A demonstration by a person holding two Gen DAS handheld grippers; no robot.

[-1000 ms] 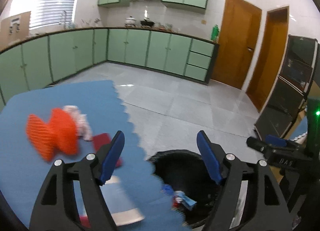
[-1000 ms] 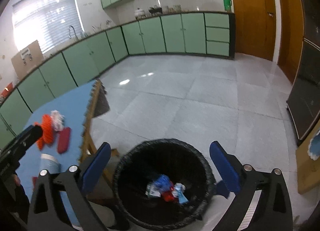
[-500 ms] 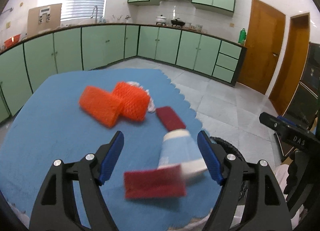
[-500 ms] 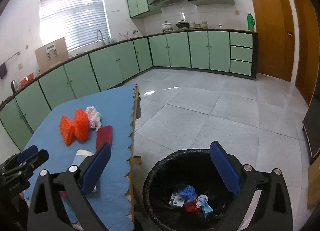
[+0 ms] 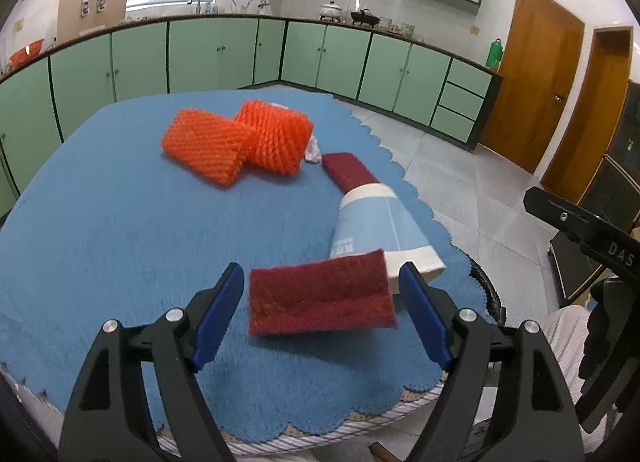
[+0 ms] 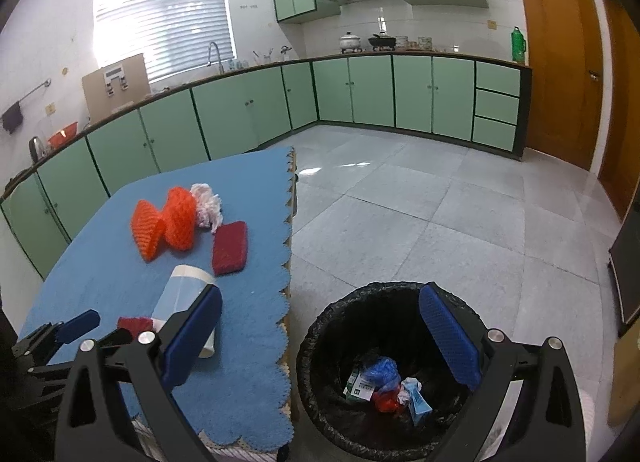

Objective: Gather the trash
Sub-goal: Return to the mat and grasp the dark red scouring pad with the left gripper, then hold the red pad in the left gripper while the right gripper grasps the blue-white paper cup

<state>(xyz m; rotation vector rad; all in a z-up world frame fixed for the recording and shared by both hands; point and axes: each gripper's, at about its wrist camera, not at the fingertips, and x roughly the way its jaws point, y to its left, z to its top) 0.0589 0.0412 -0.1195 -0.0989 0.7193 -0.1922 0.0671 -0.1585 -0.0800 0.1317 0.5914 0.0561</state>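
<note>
My left gripper [image 5: 320,318] is open over the blue table mat [image 5: 100,230], its fingers on either side of a dark red scouring pad [image 5: 320,298]; I cannot tell whether they touch it. Behind it lie a blue and white paper cup [image 5: 376,222], a second red pad [image 5: 348,170], orange foam netting [image 5: 236,142] and crumpled white paper [image 5: 312,148]. My right gripper [image 6: 320,334] is open and empty, above the black bin [image 6: 340,314] holding trash [image 6: 384,386]. In the right wrist view the netting [image 6: 164,222], cup [image 6: 180,294] and pad [image 6: 230,248] show too.
The mat's scalloped edge [image 6: 286,262] borders grey floor tiles [image 6: 440,214]. Green kitchen cabinets [image 6: 360,90] run along the far walls. Wooden doors [image 5: 532,78] stand at the right. The right gripper's body [image 5: 584,230] shows at the right of the left wrist view.
My left gripper has swung from the bin back over the table and closer to the near red pad. My right gripper has tilted up and shifted slightly, still over the bin.
</note>
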